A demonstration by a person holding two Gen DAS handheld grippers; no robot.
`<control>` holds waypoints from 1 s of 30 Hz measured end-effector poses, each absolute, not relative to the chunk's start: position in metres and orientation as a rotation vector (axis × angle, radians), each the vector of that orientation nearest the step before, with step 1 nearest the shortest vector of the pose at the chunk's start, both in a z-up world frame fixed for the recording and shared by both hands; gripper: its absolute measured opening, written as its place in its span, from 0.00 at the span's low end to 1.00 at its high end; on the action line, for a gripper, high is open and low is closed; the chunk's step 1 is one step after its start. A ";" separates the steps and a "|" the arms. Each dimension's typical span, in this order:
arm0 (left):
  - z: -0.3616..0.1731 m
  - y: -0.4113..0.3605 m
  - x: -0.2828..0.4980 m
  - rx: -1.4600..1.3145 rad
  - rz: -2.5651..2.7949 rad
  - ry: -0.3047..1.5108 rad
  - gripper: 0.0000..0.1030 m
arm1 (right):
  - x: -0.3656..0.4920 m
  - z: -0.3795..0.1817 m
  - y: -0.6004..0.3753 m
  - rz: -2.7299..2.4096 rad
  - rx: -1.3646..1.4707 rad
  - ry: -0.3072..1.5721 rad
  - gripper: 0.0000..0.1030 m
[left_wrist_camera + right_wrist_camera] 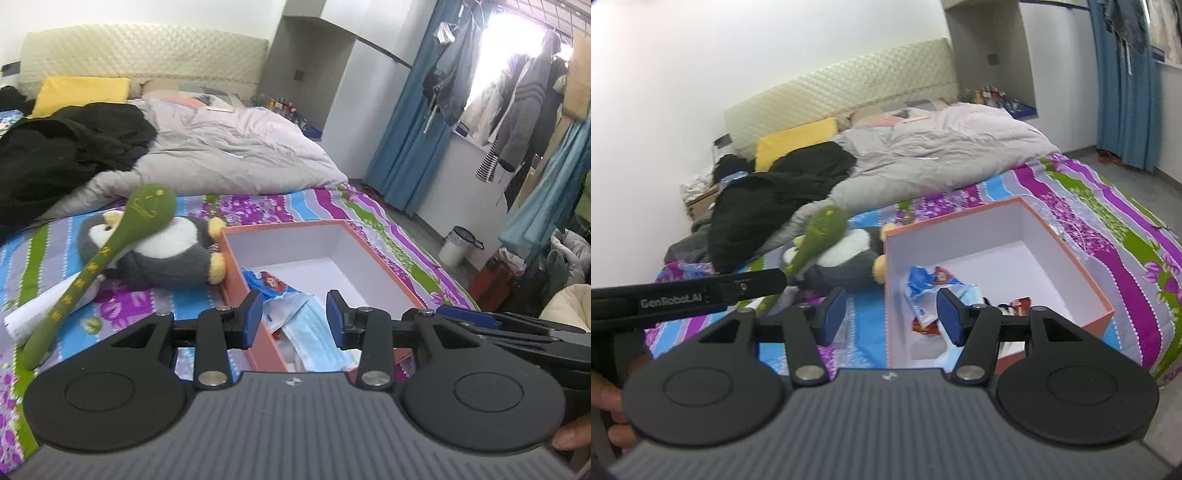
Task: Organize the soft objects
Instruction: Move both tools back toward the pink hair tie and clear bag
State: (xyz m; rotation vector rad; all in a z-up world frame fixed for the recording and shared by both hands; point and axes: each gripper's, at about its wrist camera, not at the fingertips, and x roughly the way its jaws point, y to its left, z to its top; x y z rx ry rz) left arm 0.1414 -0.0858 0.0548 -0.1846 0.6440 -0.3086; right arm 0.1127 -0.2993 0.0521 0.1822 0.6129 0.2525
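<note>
We see the left gripper [293, 319] and the right gripper [890, 315] both with jaws apart and holding nothing, above the near end of an orange cardboard box with white inside [334, 242]. In the box lie a light blue face mask [317, 332] and small printed packets [942, 277]. Just beside the box, on the striped flowery bedsheet [258, 206], lies a grey and white plush penguin [166, 251], with a long green plush spoon [122, 236] resting across it.
</note>
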 end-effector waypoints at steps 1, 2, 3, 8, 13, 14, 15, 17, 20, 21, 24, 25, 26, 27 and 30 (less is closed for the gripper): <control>0.055 -0.083 0.134 -0.177 -0.293 0.636 0.42 | 0.108 0.053 -0.296 0.261 0.175 0.608 0.56; 0.056 -0.082 0.127 -0.165 -0.279 0.627 0.42 | 0.103 0.054 -0.293 0.268 0.169 0.603 0.56; 0.056 -0.080 0.120 -0.160 -0.269 0.623 0.42 | 0.099 0.054 -0.290 0.272 0.163 0.600 0.56; 0.051 -0.069 0.090 -0.172 -0.246 0.621 0.42 | 0.078 0.051 -0.275 0.316 0.137 0.598 0.56; 0.040 -0.056 0.064 -0.189 -0.212 0.623 0.49 | 0.057 0.046 -0.266 0.359 0.120 0.602 0.56; 0.037 -0.052 0.058 -0.190 -0.203 0.621 0.50 | 0.054 0.044 -0.264 0.362 0.115 0.604 0.56; 0.035 -0.049 0.056 -0.196 -0.194 0.623 0.50 | 0.050 0.042 -0.261 0.365 0.113 0.607 0.56; 0.028 -0.041 0.047 -0.214 -0.175 0.630 0.50 | 0.043 0.038 -0.257 0.378 0.113 0.617 0.56; 0.018 -0.029 0.035 -0.235 -0.147 0.643 0.51 | 0.035 0.031 -0.250 0.401 0.105 0.634 0.56; 0.015 -0.027 0.032 -0.236 -0.141 0.651 0.51 | 0.033 0.028 -0.248 0.404 0.101 0.640 0.56; 0.007 -0.019 0.021 -0.237 -0.128 0.664 0.51 | 0.028 0.021 -0.239 0.427 0.083 0.658 0.56; 0.005 -0.017 0.018 -0.239 -0.126 0.666 0.51 | 0.026 0.018 -0.236 0.434 0.076 0.665 0.56; 0.003 -0.015 0.016 -0.240 -0.121 0.668 0.51 | 0.024 0.016 -0.233 0.438 0.072 0.671 0.56; 0.000 -0.012 0.013 -0.243 -0.114 0.672 0.51 | 0.022 0.013 -0.231 0.444 0.069 0.675 0.56; -0.008 -0.006 0.006 -0.256 -0.097 0.688 0.56 | 0.018 0.004 -0.223 0.456 0.070 0.702 0.56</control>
